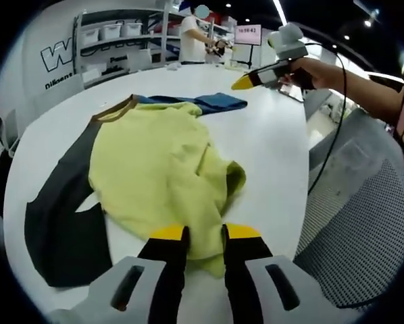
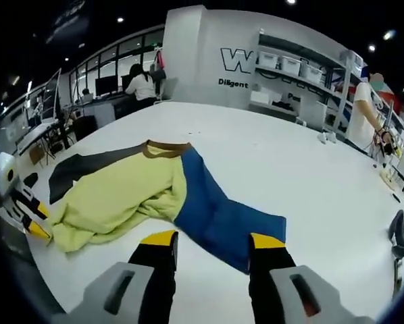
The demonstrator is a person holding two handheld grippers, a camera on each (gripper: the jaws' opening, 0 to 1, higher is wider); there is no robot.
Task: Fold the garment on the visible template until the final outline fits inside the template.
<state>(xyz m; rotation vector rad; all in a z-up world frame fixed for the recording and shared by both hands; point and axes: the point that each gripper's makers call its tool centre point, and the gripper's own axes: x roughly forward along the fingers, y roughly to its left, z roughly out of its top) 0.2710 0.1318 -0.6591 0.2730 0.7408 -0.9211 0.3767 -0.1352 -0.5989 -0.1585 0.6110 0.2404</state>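
Note:
A garment with a yellow-green body (image 1: 161,169), a brown collar (image 1: 114,111), a dark grey sleeve (image 1: 60,216) and a blue sleeve (image 1: 215,102) lies rumpled on the white table. My left gripper (image 1: 203,235) is at the near hem, its jaws close together with yellow fabric pinched between them. It enters the right gripper view at the left edge (image 2: 33,219), against the bunched yellow body (image 2: 114,196). My right gripper (image 2: 212,239) is open, hovering just short of the blue sleeve (image 2: 222,219). A hand holds it above the table's far side (image 1: 246,82).
The round white table (image 2: 290,169) has bare surface around the garment. A grey mesh chair (image 1: 364,216) stands at its edge. A person (image 1: 192,37) stands by shelves with bins (image 1: 114,34). Another person sits at a desk (image 2: 141,84).

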